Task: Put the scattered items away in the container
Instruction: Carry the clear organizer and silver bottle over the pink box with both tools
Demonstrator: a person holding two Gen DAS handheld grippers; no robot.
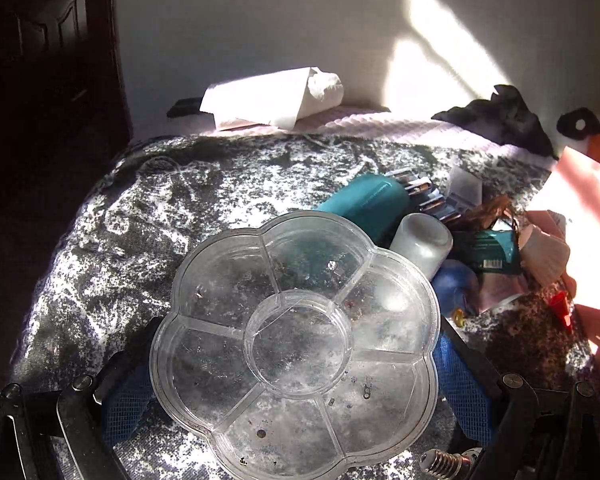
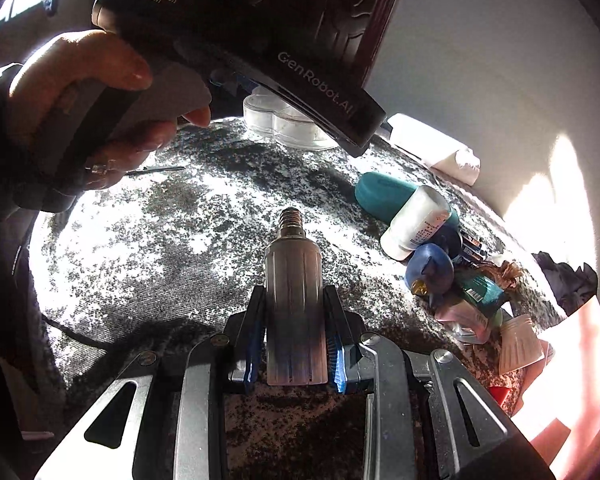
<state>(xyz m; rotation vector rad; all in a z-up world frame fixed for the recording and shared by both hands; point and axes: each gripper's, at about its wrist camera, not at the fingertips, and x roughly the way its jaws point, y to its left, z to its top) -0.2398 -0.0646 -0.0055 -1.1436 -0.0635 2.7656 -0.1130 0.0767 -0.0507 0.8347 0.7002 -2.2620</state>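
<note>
Two grippers: left gripper (image 1: 296,364) and right gripper (image 2: 294,340), both over a mottled grey-and-white cloth (image 1: 140,216).
Clutter: a heap lies on the cloth to the right of the tray — teal case (image 1: 364,204), white bottle (image 1: 422,242) leaning on it, blue round object (image 1: 454,284), teal packet (image 1: 490,250), ribbed pale cap (image 1: 546,258), small red piece (image 1: 560,306).
Background: a toilet-paper roll (image 1: 276,96) and a dark crumpled cloth (image 1: 504,118) lie near the wall.
In the way: the left gripper's black body crosses the top of the right wrist view and hides most of the tray (image 2: 284,122).
Tray: clear flower-shaped divided container (image 1: 296,344), level, a round centre cell ringed by petal cells; only tiny specks inside.
Left fingers: spread wide, blue pads (image 1: 460,380) on either side of the tray; whether they press its rim, cannot tell.
Right fingers: clamped on the bulb's ribbed body.
Bulb: grey screw-base bulb (image 2: 294,300), held between the blue pads above the cloth.
Bulb axis: long axis runs along the fingers, threaded base pointing forward, away from the camera, toward the tray.
</note>
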